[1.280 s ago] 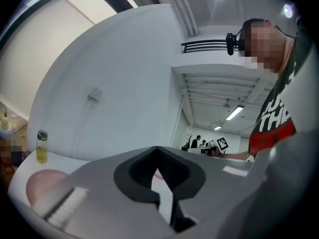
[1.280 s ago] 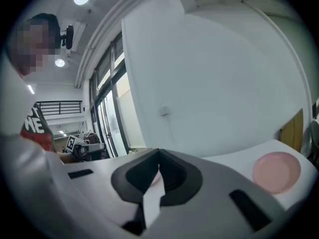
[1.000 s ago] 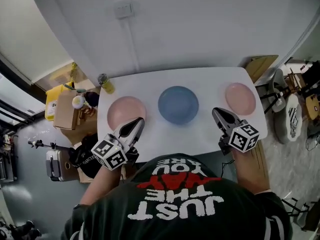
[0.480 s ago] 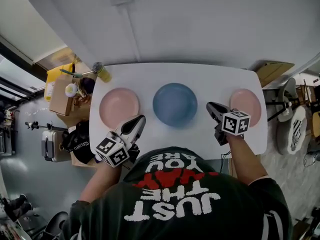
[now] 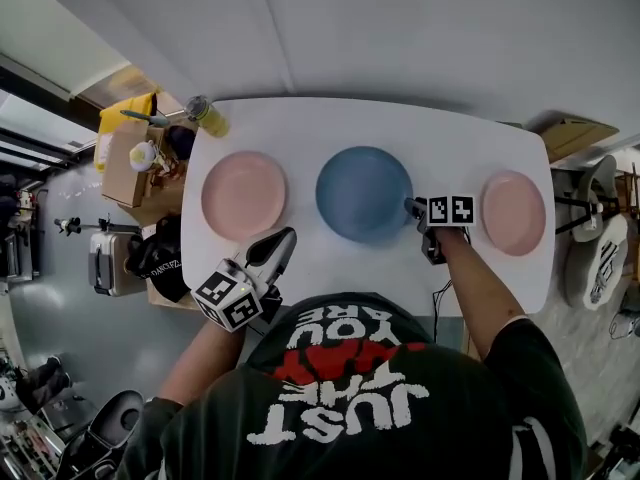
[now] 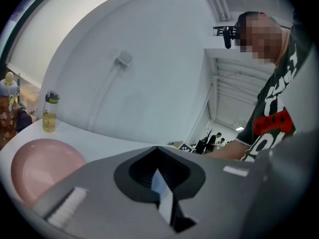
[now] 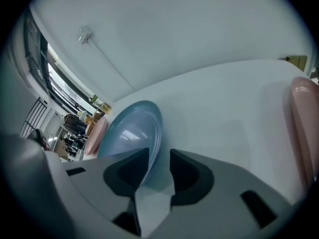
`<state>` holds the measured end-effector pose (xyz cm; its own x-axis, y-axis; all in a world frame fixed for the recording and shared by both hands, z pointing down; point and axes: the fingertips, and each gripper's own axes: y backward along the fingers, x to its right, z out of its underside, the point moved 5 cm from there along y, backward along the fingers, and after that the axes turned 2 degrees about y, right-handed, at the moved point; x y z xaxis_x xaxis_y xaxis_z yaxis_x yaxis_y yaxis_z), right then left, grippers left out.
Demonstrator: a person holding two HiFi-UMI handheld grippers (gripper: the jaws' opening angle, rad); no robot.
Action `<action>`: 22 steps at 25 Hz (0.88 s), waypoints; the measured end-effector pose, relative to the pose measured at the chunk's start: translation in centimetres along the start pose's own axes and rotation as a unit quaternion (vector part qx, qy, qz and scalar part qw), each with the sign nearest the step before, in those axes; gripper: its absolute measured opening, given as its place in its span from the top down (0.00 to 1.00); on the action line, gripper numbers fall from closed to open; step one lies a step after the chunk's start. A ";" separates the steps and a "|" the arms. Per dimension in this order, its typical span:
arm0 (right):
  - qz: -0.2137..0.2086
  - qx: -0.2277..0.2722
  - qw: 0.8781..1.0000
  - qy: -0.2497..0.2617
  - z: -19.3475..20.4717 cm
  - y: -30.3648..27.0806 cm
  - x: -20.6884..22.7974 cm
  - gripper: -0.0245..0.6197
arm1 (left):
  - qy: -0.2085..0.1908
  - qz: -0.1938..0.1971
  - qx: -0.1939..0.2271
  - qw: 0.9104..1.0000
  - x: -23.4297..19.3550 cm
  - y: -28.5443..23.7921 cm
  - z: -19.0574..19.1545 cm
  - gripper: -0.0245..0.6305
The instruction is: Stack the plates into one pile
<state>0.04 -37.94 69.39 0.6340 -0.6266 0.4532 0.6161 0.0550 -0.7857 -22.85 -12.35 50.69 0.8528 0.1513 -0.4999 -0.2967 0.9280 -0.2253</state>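
In the head view, three plates lie in a row, well apart, on the white worktop [image 5: 300, 133]: a pink plate [image 5: 243, 195] at the left, a blue plate [image 5: 363, 193] in the middle and a second pink plate [image 5: 513, 212] at the right. My left tool [image 5: 280, 240] hangs over the near edge, just short of the left pink plate and clear of it. My right tool [image 5: 412, 207] sits at the blue plate's right rim, between it and the right pink plate. A yellow bottle [image 5: 208, 116] stands on the far left corner, beside a cardboard box [image 5: 125, 163] off the worktop.

In the left gripper view, my left tool [image 6: 158, 153] has its jaws pressed together with nothing between them. The pink plate [image 6: 45, 166] lies flat low at the left, and the bottle [image 6: 49, 112] stands upright behind it.

In the right gripper view, my right tool [image 7: 159, 161] has just been opening. Its jaws stand spread, and the near rim of the blue plate [image 7: 132, 131] runs into the gap between them, close along one jaw. The pads are not squeezing the rim. The plate is not pinched. The right pink plate [image 7: 304, 123] shows at the right edge, and the other pink plate [image 7: 97, 133] peeks from behind the blue one.
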 end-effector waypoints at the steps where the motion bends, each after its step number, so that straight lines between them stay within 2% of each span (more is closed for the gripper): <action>1: 0.000 -0.005 1.000 -0.004 0.1 -0.6 0.0 0.78 | 0.004 -0.004 -0.002 1.000 -0.3 0.2 0.1 0.96; 4: 0.004 -0.022 1.000 -0.017 0.5 -1.8 -0.2 0.79 | 0.015 -0.015 -0.010 1.000 -0.7 0.7 0.2 0.96; 6: 0.001 -0.027 0.999 -0.036 0.5 -2.3 -0.2 0.88 | 0.015 -0.014 -0.011 1.000 -1.1 0.9 0.4 0.96; 9: -0.027 -0.022 0.995 -0.096 0.3 -2.6 0.0 0.93 | 0.022 -0.021 -0.011 0.999 -1.8 1.2 0.4 0.96; 12: -0.046 -0.018 0.992 -0.120 0.1 -2.1 -0.5 0.94 | 0.024 -0.021 -0.001 0.999 -2.4 1.8 0.0 0.96; 17: -0.075 0.004 0.991 -0.111 -2.6 0.1 -4.4 0.94 | 0.022 -0.028 0.032 0.999 -3.9 4.3 -1.4 0.96; 22: -0.095 0.002 0.993 -0.064 -6.8 -1.6 -12.1 0.94 | 0.029 -0.061 0.065 0.996 -6.9 8.8 -2.8 0.96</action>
<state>-11.76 -35.76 62.30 0.5592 -0.5226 0.6435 0.7327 -0.0515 -0.6786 -32.61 -6.15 49.79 0.8517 0.0177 -0.5237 -0.1307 0.9750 -0.1797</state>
